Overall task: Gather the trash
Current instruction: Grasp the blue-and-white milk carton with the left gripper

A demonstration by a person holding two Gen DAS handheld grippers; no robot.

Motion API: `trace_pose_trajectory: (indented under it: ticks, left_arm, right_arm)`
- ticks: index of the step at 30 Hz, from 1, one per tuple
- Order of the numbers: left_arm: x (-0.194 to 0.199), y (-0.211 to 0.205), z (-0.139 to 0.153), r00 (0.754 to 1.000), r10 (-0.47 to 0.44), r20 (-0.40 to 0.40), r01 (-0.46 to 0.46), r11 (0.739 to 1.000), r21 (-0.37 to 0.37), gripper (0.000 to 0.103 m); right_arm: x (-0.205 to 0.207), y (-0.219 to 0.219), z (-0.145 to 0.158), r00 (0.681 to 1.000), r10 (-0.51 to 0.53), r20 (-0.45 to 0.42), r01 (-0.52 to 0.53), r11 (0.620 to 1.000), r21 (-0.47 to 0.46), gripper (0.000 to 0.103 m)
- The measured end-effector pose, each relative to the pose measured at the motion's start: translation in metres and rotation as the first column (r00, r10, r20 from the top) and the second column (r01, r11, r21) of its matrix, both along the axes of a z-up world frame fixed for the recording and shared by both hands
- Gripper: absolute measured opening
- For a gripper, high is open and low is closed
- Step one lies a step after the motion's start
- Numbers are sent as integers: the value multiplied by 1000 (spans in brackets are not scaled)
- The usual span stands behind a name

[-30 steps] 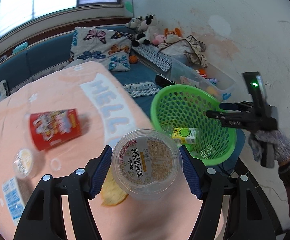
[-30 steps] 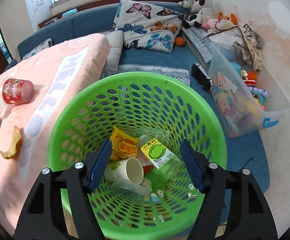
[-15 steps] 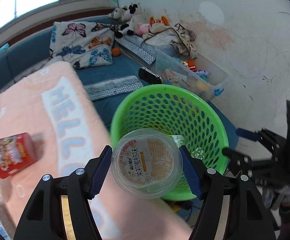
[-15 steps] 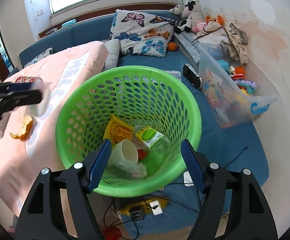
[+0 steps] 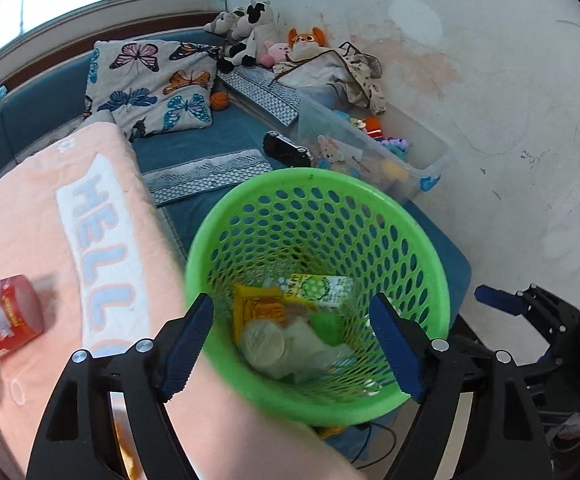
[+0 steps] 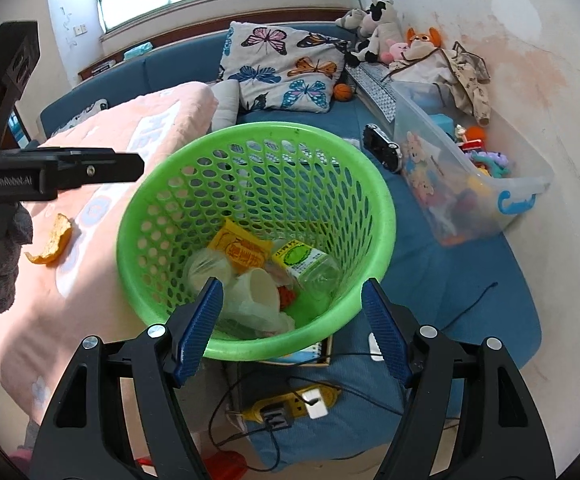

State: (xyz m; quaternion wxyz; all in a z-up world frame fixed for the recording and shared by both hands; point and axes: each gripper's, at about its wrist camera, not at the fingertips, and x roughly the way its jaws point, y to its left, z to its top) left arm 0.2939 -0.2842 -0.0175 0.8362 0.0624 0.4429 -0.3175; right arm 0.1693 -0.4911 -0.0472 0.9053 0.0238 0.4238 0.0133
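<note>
Above green basket (image 5: 418,248), left tool (image 5: 296,344) jaws just widened, nothing between; clear cup (image 5: 263,342) lies inside. Red can (image 5: 3,320) on pink blanket (image 5: 29,216), far left, long axis sideways, nearest left tool. Right tool (image 6: 292,328) open, empty.

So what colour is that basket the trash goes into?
Bright green, with holes all over its wall. The basket shows best in the right wrist view.

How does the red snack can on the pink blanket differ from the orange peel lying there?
The red snack can is a printed cylinder lying on its side; the orange peel is a thin, curled, ragged scrap. The can looks clearly bulkier than the peel. Both lie on the pink blanket, outside the green basket.
</note>
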Motion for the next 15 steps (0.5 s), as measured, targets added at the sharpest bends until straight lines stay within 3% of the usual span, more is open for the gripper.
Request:
trace_pose_trajectory:
  ticks: [7, 15]
  left_arm:
    - [-24, 46, 8, 998, 51, 42, -51, 999, -13, 75]
    - [-50, 116, 11, 981, 179, 70, -178, 984, -16, 74]
  right_arm:
    - [-8, 27, 6, 998, 59, 19, -59, 998, 14, 72]
    - [-11, 71, 13, 989, 145, 43, -146, 989, 22, 78]
